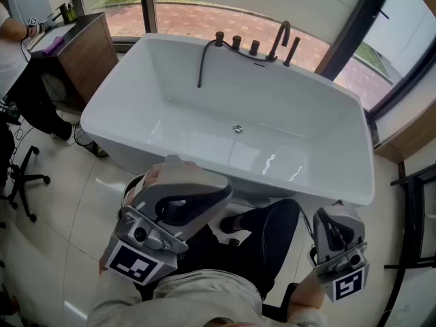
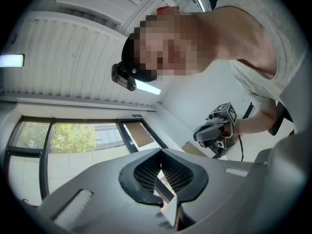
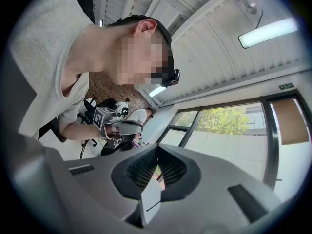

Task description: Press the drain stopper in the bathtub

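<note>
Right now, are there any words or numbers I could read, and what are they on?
No readable words or numbers.
Left cube and right cube: black-and-white square patterns, not letters.
Small sign above the window: too small to read.

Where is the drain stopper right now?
In the head view, the drain stopper sits near the middle of the bathtub floor, on the near side of the faucet mounted on the far rim.
</note>
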A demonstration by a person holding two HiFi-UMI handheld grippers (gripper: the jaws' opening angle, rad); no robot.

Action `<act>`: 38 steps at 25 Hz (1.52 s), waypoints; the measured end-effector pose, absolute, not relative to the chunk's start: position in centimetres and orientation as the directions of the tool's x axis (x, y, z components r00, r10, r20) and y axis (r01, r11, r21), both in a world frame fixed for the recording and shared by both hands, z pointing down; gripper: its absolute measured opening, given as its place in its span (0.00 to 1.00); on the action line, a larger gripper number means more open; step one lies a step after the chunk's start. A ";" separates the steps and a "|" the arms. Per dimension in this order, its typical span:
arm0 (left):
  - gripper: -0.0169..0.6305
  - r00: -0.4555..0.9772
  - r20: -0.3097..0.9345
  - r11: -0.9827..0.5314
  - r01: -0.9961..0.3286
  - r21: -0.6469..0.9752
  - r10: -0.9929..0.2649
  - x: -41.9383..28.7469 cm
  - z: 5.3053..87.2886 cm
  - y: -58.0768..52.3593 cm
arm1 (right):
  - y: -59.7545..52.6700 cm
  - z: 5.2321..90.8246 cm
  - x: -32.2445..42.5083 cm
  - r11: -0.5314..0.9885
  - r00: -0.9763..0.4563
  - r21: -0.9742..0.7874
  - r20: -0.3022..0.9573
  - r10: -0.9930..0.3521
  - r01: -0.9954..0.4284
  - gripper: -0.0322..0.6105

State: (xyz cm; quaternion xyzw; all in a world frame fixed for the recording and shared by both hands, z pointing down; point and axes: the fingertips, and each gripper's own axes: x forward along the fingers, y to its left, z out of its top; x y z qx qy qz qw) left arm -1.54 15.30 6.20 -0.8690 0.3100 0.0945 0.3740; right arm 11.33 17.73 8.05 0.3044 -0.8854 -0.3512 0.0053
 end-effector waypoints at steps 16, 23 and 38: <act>0.04 0.757 -0.249 -0.580 -0.632 -0.514 -0.604 -3.5 11.8 1.8 | 7.8 13.1 11.6 0.660 -0.809 0.540 -0.071 -0.583 -0.523 0.05; 0.04 0.791 -0.284 -0.638 -0.607 -0.474 -0.542 -3.3 15.6 -8.2 | -3.1 22.5 11.4 0.807 -0.815 0.418 0.219 -0.536 -0.418 0.05; 0.04 0.768 -0.159 -0.704 -0.635 -0.318 -0.621 -1.5 32.8 -29.3 | -29.7 55.9 15.5 0.762 -0.657 -0.234 0.688 -0.309 -0.604 0.05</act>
